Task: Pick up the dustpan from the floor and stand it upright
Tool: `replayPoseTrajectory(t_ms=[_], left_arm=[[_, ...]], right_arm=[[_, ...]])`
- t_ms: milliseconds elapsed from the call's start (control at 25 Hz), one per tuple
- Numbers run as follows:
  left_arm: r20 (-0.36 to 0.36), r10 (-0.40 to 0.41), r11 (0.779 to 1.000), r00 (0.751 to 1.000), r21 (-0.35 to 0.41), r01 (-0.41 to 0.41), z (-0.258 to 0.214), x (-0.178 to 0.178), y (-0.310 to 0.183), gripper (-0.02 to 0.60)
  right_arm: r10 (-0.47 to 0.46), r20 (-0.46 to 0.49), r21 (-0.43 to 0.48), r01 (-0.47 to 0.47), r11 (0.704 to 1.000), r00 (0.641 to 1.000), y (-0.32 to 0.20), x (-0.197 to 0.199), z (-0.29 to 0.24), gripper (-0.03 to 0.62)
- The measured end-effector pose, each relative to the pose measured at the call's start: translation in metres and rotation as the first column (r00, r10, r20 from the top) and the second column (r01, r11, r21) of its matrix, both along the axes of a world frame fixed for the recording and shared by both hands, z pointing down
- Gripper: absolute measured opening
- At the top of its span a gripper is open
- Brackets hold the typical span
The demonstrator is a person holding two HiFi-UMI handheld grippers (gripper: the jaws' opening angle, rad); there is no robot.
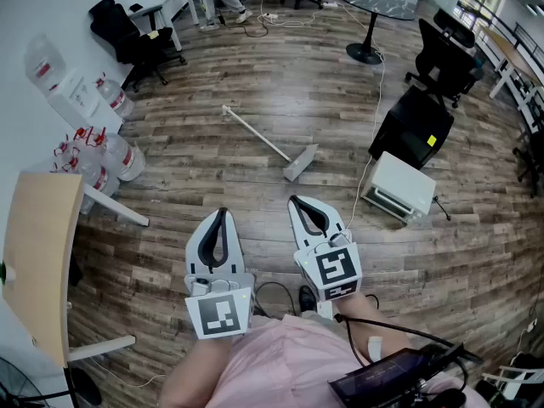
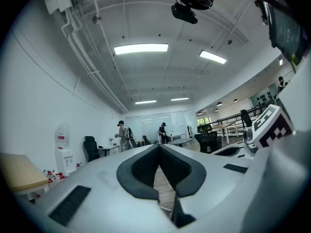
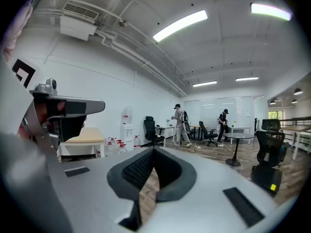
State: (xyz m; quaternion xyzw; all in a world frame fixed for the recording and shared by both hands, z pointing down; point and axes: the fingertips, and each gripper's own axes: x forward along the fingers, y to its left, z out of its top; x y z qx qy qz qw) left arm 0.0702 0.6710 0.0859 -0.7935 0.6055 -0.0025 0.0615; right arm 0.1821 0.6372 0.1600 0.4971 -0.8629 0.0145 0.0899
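Note:
The dustpan (image 1: 299,162) lies flat on the wood floor in the head view, its long pale handle (image 1: 255,133) running up and to the left. My left gripper (image 1: 223,212) and right gripper (image 1: 293,200) are held side by side close to my body, well short of the dustpan. Both are shut with nothing between the jaws. In the left gripper view the left gripper's dark pads (image 2: 146,166) meet at the tips, and the right gripper view shows the right gripper's pads (image 3: 138,169) closed the same way. The dustpan does not appear in either gripper view.
A black case (image 1: 414,126) and a white box (image 1: 398,185) stand right of the dustpan, with a cable (image 1: 371,155) trailing past. A wooden table (image 1: 38,262) and water bottles (image 1: 110,155) are at left. Office chairs (image 1: 136,36) and a round table (image 1: 374,7) stand farther back.

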Motion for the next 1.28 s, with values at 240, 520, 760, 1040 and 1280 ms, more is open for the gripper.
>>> replayPoseTrajectory(t_ms=[240, 520, 760, 1040, 1280], left_arm=[[0.001, 0.000, 1.000, 1.000, -0.001, 0.000, 0.003, 0.020, -0.008, 0.009], [0.008, -0.026, 1.000, 1.000, -0.007, 0.026, 0.007, 0.043, -0.025, 0.009], [0.001, -0.074, 0.997, 0.997, -0.017, 0.074, 0.014, 0.053, -0.041, 0.009], [0.005, -0.133, 0.988, 0.991, -0.075, 0.133, 0.039, 0.034, -0.066, 0.009], [0.000, -0.156, 0.984, 0.988, -0.092, 0.156, 0.049, -0.004, -0.117, 0.009]], right_arm=[[0.003, 0.000, -0.002, -0.003, 1.000, 1.000, -0.006, 0.021, 0.004, 0.000], [-0.020, 0.033, -0.004, 0.020, 1.000, 0.999, -0.022, 0.047, 0.008, 0.002], [-0.058, 0.002, -0.034, 0.058, 0.998, 0.998, -0.044, 0.060, 0.024, 0.006], [-0.094, 0.002, -0.071, 0.094, 0.993, 0.996, -0.077, 0.051, 0.042, 0.012], [-0.111, -0.005, -0.105, 0.110, 0.988, 0.994, -0.129, 0.018, 0.058, 0.012]])
